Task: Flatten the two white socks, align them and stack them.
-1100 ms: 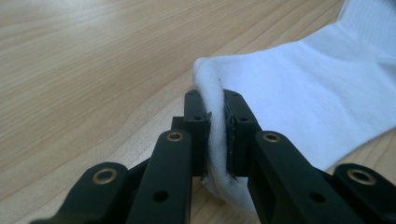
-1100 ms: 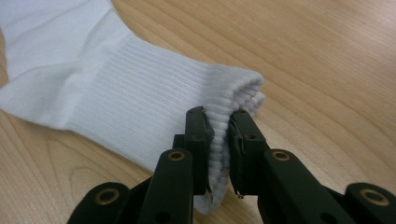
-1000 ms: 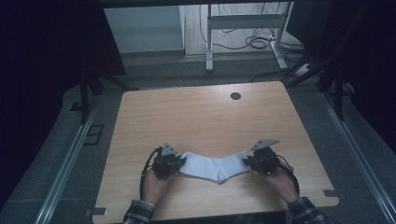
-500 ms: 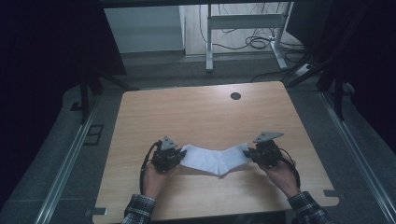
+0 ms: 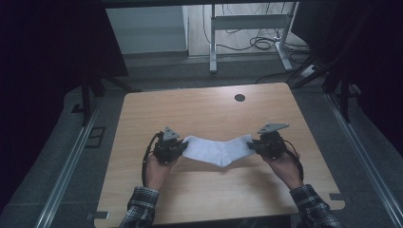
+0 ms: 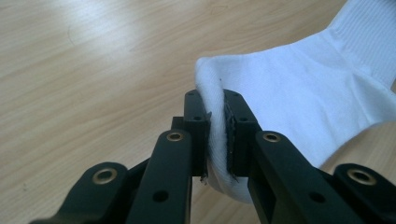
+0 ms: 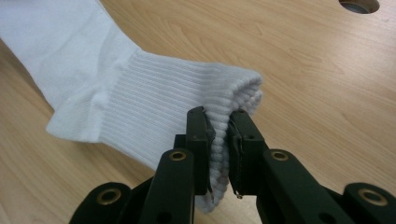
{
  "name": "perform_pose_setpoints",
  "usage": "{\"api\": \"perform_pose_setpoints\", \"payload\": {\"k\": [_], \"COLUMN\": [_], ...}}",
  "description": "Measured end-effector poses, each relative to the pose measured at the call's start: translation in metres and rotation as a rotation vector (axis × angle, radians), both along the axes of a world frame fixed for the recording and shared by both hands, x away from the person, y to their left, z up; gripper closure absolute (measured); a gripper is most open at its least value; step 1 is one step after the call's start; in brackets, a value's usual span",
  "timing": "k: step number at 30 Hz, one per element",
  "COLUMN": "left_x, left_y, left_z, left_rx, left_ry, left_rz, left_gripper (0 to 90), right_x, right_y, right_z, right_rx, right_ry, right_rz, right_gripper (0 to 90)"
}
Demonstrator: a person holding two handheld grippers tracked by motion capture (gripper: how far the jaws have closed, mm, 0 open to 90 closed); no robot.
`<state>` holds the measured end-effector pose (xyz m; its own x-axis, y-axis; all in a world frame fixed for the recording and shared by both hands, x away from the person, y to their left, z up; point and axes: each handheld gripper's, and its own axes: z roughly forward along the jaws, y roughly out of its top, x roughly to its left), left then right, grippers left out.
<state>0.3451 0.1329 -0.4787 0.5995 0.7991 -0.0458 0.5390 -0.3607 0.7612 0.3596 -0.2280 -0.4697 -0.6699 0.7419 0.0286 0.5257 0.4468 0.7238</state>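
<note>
There are no words, numbers, labels or signs to read anywhere. The white sock (image 5: 216,151) is plain, the wooden table (image 5: 199,114) is bare wood, and the black grippers have no writing on them.

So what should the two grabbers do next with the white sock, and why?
Probably pull a little farther apart. The left gripper pinches the smooth toe end of the white sock and the right gripper pinches the ribbed cuff, yet its middle sags in a dip towards the table, so a gentle stretch would straighten it.
</note>
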Motion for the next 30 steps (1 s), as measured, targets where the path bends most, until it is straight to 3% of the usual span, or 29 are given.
{"api": "perform_pose_setpoints", "payload": {"k": [11, 17, 23, 30], "left_x": [0.022, 0.037, 0.050, 0.060], "left_y": [-0.004, -0.008, -0.014, -0.022], "left_z": [0.010, 0.009, -0.002, -0.027], "left_rx": [0.035, 0.056, 0.083, 0.140], "left_ry": [-0.027, -0.038, -0.042, -0.016], "left_rz": [0.031, 0.055, 0.081, 0.089], "left_gripper": [81.3, 81.3, 81.0, 80.6], "right_x": [0.025, 0.040, 0.053, 0.065], "right_y": [0.003, 0.004, 0.006, 0.008], "right_z": [0.009, 0.010, 0.004, -0.019], "right_rx": [0.017, 0.027, 0.022, -0.010], "right_ry": [-0.011, -0.018, -0.013, 0.010], "right_rz": [-0.038, -0.061, -0.079, -0.099], "right_gripper": [79.0, 78.9, 78.9, 78.7]}}
